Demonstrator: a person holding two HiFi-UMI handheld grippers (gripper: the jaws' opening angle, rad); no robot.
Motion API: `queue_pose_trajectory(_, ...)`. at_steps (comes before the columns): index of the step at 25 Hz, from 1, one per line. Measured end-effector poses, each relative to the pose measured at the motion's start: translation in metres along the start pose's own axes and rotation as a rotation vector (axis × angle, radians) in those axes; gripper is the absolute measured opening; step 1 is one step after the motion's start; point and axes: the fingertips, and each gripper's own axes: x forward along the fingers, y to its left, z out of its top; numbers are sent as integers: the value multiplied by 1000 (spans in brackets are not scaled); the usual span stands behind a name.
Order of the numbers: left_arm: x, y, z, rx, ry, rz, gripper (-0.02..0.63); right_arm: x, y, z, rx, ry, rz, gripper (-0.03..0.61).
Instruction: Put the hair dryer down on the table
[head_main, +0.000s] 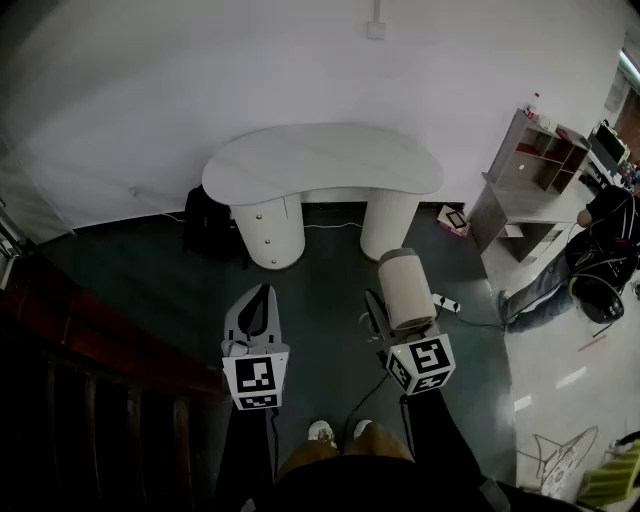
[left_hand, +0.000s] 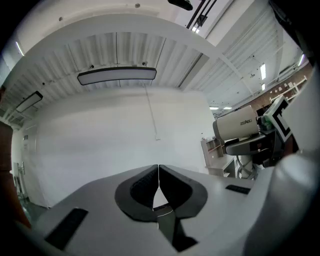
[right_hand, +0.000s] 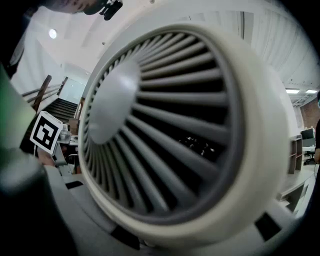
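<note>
Underfoot, floor (head_main: 330, 290): dark, and it separates the person's shoes (head_main: 340, 431) from the furniture; all of it is left to cross.
Table (head_main: 320, 160): white, kidney-shaped top on two round pedestals, standing against the far wall. It is the destination, and it carries nothing of the task yet.
Shelf unit (head_main: 530, 165): grey, open compartments, to the right of the table. It plays no part in the job.
Hair dryer (head_main: 405, 290): cream barrel, carried level in the air above the floor on the person's right, well apart from the table. Its slatted rear grille (right_hand: 165, 125) fills the right gripper view (so little else shows there).
Right gripper (head_main: 390, 325): fingers gripping the hair dryer, marker cube nearest the person.
Left gripper (head_main: 262, 292): fingers closed tip against tip with nothing between them (left_hand: 158, 187). It is held level beside the right one and idle.
Done so far, by my judgement: the dryer is in hand and faces the table.
Left to do, by my judgement: walk up, lower the dryer onto the top, let go.
</note>
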Motion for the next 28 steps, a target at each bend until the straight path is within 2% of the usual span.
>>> queue_pose_trajectory(17, -1, 4, 0, -2, 6, 11, 18, 4, 1, 0, 2, 1, 16, 192)
queue_pose_trajectory(28, -10, 25, -6, 4, -10, -13, 18, 8, 25, 0, 6, -13, 5, 193)
